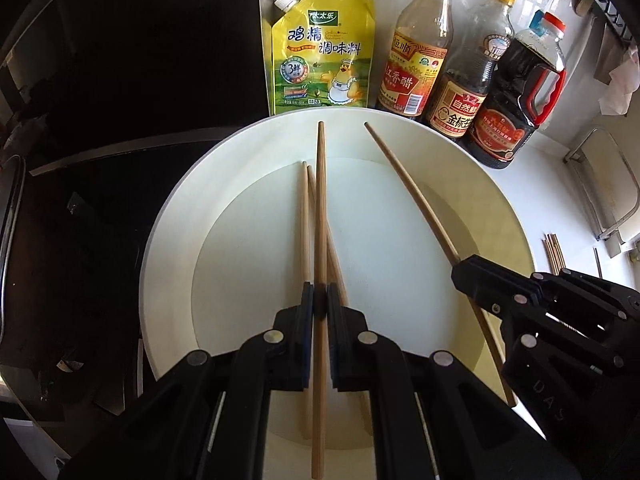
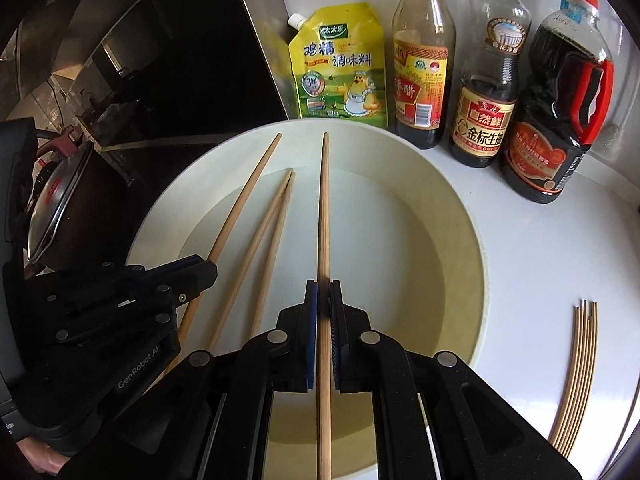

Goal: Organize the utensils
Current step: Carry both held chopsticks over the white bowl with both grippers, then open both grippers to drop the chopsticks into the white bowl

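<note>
— Two grippers, one chopstick each. Left gripper (image 1: 320,300) has its pads pressed tight on a chopstick (image 1: 320,216) that points out over the plate (image 1: 496,200).

— And the right?

— Right gripper (image 2: 323,300) is closed just as firmly on its own stick (image 2: 324,208), also above the plate (both sticks run nearly parallel to the fingers).

— Anything loose?

— A pair (image 2: 268,248) lies in the plate's well, tips close together, between the held ones. A bundle of chopsticks (image 2: 580,368) rests on the white counter (image 2: 540,248), right of the plate.

— Behind?

— A yellow pouch (image 1: 320,60) and three bottles (image 1: 460,64) along the wall; a dark pot (image 2: 60,208) sits left.
</note>
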